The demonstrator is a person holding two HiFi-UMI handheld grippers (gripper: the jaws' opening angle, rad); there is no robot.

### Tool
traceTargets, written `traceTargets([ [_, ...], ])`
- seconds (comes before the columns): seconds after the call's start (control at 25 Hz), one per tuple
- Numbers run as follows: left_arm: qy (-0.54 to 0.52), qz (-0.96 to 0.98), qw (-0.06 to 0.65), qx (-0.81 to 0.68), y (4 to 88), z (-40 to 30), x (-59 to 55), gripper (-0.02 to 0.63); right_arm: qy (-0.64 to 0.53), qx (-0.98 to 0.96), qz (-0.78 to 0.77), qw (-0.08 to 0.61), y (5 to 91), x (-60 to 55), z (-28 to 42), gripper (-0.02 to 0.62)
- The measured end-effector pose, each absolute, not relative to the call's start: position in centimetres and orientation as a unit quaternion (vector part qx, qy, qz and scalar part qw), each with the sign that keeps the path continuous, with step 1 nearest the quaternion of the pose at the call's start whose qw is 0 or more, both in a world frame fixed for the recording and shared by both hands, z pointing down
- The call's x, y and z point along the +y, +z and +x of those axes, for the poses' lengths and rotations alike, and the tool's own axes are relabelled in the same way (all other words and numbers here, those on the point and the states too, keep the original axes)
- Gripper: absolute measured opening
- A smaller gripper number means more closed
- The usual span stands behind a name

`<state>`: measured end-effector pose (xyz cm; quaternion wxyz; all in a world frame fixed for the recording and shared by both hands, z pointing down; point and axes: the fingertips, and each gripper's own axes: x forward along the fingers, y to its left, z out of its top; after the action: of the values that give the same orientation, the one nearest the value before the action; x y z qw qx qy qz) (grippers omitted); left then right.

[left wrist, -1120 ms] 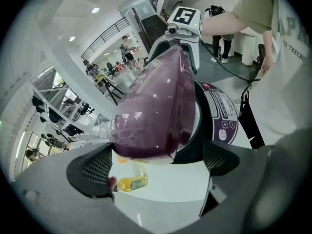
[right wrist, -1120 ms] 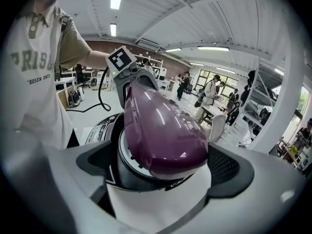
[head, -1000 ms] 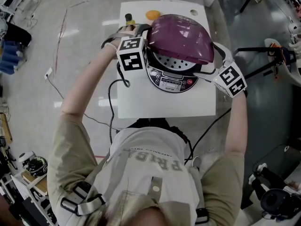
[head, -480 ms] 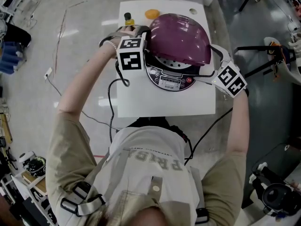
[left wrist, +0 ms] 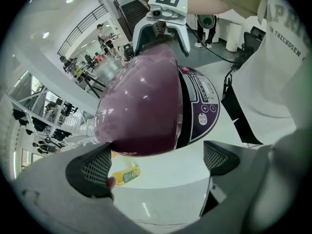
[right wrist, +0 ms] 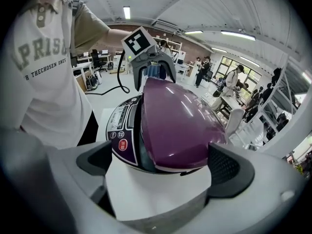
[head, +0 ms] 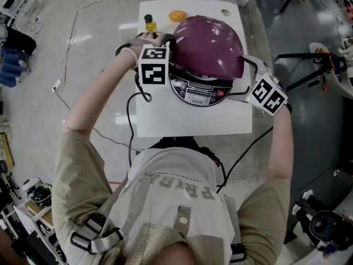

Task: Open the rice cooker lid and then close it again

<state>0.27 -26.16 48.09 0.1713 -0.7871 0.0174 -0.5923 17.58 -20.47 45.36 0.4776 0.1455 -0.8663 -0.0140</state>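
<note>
Grey mesh pads on the left gripper (left wrist: 156, 162) stand wide apart, clamping nothing; that forearm reaches forward, and the purple lid (left wrist: 141, 101) bulges just ahead of the jaws. Across the cooker, the right gripper (right wrist: 165, 167) is spread just as wide, the lid's rim near one pad, nothing squeezed. One rice cooker (head: 201, 93) sits between the two tools on the white table (head: 193, 123), lid lowered with a thin dark gap in front, insides hidden. Beyond the left gripper lie one small yellow bottle (head: 149, 22) and one orange round thing (head: 177, 16).
</note>
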Motion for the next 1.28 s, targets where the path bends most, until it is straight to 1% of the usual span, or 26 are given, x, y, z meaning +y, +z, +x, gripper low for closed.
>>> traceTargets([
  [0.72,-0.609,-0.771,0.187,0.01,50.7,0.0,-25.0,0.6,0.007,-0.857,0.11,0.503,47.8,-18.8,17.7,0.581],
  [1.28,-0.608,-0.771,0.188,0.005,51.5,0.0,-24.3,0.6,0.013,-0.858,0.101,0.504,48.5,-18.3,17.4,0.581],
])
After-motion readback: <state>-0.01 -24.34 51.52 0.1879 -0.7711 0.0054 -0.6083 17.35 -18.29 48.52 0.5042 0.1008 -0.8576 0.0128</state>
